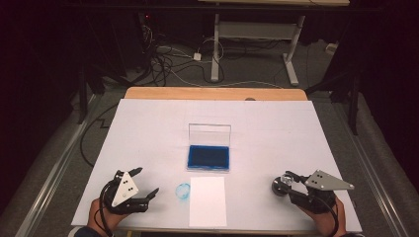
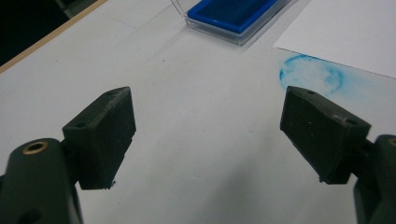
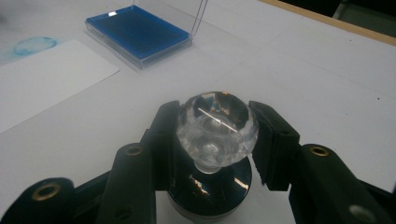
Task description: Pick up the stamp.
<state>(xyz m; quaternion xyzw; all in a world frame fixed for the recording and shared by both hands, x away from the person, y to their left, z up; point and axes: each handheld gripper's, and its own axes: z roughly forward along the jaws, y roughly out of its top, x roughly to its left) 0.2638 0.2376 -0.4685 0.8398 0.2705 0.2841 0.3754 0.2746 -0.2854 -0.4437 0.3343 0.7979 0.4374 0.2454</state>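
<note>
Room: dark studio, cables on the floor, a white-covered table (image 1: 148,128) lit in the middle of it.
Left gripper (image 1: 146,183): near edge on the left, jaws spread wide with nothing between them, just parked over bare table. Looks like it's waiting its turn, maybe to steady the paper.
Right gripper (image 3: 215,140): near edge on the right, jaws clamped on the clear knob of the stamp (image 3: 215,128), so the grab is by the handle with the inked face kept down.
Stamp: faceted glassy knob on a round black base, standing upright on the table, well right of the paper.
Paper (image 1: 208,200): blank white sheet at the near centre, probably where the print goes.
Blue smudge (image 1: 183,190): ring-shaped ink mark on the table just left of the paper.
Ink pad (image 1: 208,157): farther back, dark blue, clear lid standing open behind it so the stamp can get in.
</note>
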